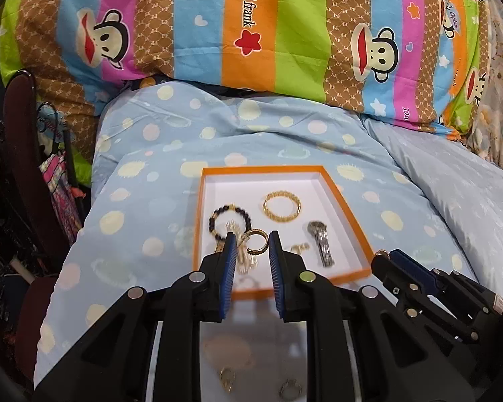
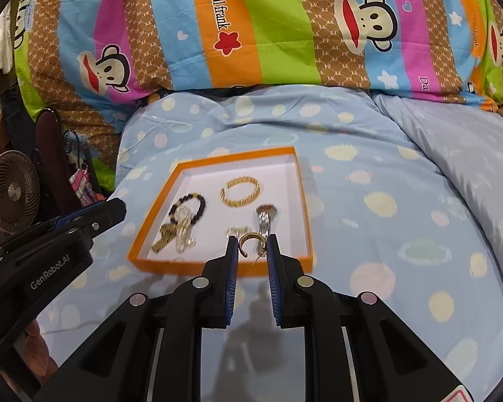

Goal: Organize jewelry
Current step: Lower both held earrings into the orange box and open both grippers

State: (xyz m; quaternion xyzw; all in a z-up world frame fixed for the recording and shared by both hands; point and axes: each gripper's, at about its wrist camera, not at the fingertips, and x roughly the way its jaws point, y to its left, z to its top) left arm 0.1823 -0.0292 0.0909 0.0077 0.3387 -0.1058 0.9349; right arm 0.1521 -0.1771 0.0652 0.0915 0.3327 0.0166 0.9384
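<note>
Two hand-held grippers hang above an orange-rimmed tray (image 1: 347, 216) of jewelry that rests on a pale blue spotted quilt (image 1: 151, 201), each clamped on a small gold hoop earring. The left gripper (image 1: 251, 239) pinches one earring (image 1: 256, 242) between its blue-padded fingertips, its jaws narrowed to the width of the hoop; the right gripper (image 2: 252, 243) holds a second earring (image 2: 249, 242) the same way, a thin post jutting below the hoop. Inside the white-lined tray lie a black beaded bracelet (image 1: 230, 221), a gold chain bracelet (image 1: 281, 206), a silver wristwatch (image 1: 320, 242) and a loose tangle of gold and clear pieces (image 2: 176, 234) at the near left corner. A small gold item (image 1: 300, 247) sits beside the watch, too blurred to identify. Behind the quilt, a striped pillow (image 1: 251, 26) printed with cartoon monkeys lies across the bed, and a small fan (image 2: 11, 191) stands at the left.
</note>
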